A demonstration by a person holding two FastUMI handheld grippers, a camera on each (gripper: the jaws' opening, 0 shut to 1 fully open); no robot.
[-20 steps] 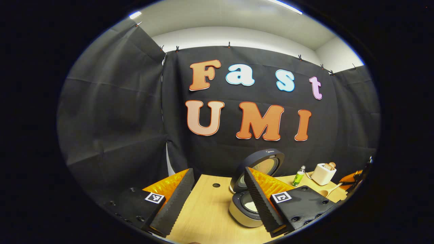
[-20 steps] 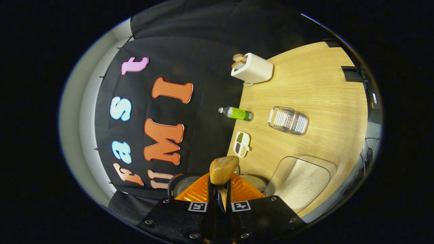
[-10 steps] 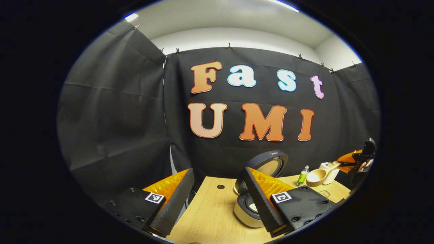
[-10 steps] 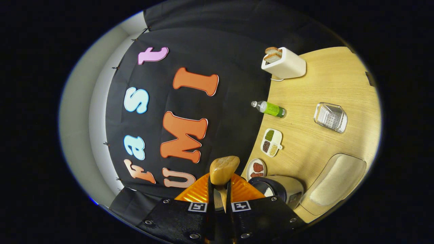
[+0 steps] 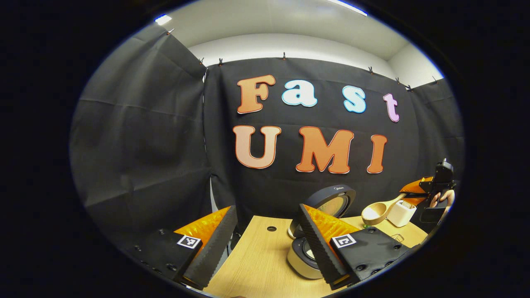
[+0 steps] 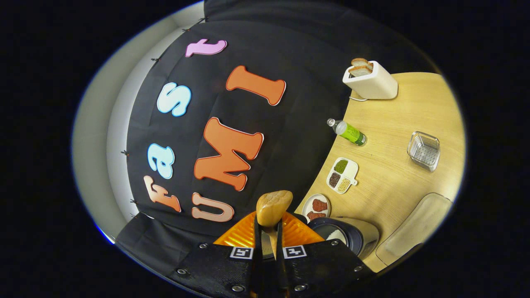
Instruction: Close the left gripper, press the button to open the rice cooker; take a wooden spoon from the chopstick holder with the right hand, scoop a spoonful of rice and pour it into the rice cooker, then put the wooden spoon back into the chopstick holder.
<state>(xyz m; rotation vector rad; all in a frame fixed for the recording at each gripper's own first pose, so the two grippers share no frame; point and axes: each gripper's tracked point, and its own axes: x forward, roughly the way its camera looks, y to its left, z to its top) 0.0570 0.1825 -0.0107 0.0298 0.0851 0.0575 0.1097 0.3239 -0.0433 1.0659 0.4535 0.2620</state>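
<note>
The rice cooker [image 5: 304, 258] stands open on the wooden table, its round lid [image 5: 333, 202] tipped up behind it. My left gripper [image 5: 267, 211] hovers open just in front of and left of the cooker, nothing between its fingers. In the left gripper view, my right gripper [image 5: 418, 191] is in the air at the far right, shut on the handle of the wooden spoon [image 5: 374, 213], whose bowl points toward the cooker. In the right gripper view, the spoon's bowl [image 6: 273, 206] sticks out past my right gripper [image 6: 268, 227], above and beside the cooker [image 6: 350, 236]. I cannot tell what the spoon holds.
A tub of rice [image 6: 416, 229] sits near the cooker. A clear ribbed holder [image 6: 424, 151], a green bottle [image 6: 348, 132], a white toaster [image 6: 370, 80], a divided dish of beans [image 6: 343, 176] and a small plate [image 6: 316, 205] stand on the table [image 6: 389, 190].
My right gripper has risen from the rice tub with the spoon and swung toward the cooker, rolling as it went. The left gripper has barely moved.
</note>
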